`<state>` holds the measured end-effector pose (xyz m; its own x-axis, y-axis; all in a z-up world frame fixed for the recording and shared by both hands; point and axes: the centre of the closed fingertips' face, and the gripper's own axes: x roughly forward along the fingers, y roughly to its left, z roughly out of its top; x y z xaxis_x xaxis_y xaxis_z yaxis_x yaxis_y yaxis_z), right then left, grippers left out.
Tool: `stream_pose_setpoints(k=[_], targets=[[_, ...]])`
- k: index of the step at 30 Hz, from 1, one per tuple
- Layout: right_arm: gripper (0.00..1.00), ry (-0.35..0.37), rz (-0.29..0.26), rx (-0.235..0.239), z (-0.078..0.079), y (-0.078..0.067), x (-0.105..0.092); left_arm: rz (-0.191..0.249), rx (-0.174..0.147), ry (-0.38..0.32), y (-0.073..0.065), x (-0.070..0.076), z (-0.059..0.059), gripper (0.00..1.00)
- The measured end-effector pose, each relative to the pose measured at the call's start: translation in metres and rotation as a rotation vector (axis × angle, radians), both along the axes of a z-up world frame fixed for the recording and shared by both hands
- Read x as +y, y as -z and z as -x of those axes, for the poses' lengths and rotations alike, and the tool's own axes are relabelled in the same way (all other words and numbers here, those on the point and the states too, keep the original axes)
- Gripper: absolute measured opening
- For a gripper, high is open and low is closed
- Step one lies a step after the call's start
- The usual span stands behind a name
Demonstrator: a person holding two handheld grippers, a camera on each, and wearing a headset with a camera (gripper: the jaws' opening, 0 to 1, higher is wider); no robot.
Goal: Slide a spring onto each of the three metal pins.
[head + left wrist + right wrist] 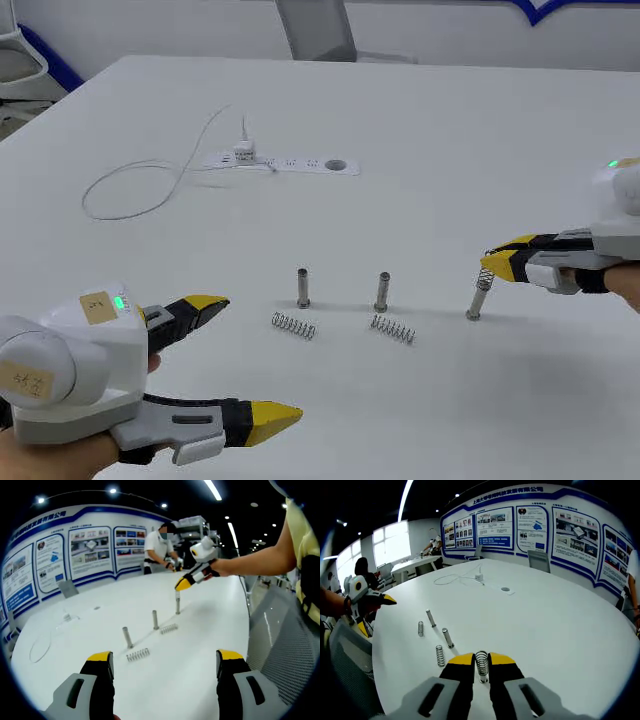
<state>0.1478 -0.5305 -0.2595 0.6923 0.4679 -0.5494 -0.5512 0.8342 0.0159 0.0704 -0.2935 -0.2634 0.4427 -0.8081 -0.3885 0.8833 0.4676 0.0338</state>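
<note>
Three metal pins (382,291) standing on white surface (450,150). Two springs (294,325) lying flat, just beside left and middle pins. One further spring (481,662) on right pin (475,308), clamped by right claw (487,264). Also left claw (255,357), spread apart.

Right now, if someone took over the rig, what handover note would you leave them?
Left gripper: open, holding nothing.
Right gripper: shut on the held spring, which is around the top of the right pin.
Left pin and middle pin: bare. First loose spring lies in front of the left pin, second loose spring in front of the middle pin.
Done: no spring released on a pin yet.
Left: seat and release this one, then load the other two.
</note>
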Motion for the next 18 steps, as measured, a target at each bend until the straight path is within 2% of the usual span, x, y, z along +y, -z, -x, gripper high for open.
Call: stream_pose_setpoints(k=[13, 18], targets=[[0.12, 0.023, -0.005, 0.022, -0.001, 0.025, 0.001, 0.001, 0.006, -0.007, 0.002, 0.002, 0.0, 0.86], [0.12, 0.022, 0.013, 0.042, -0.001, 0.034, 0.002, 0.0, 0.006, -0.007, 0.002, 0.001, 0.0, 0.86]])
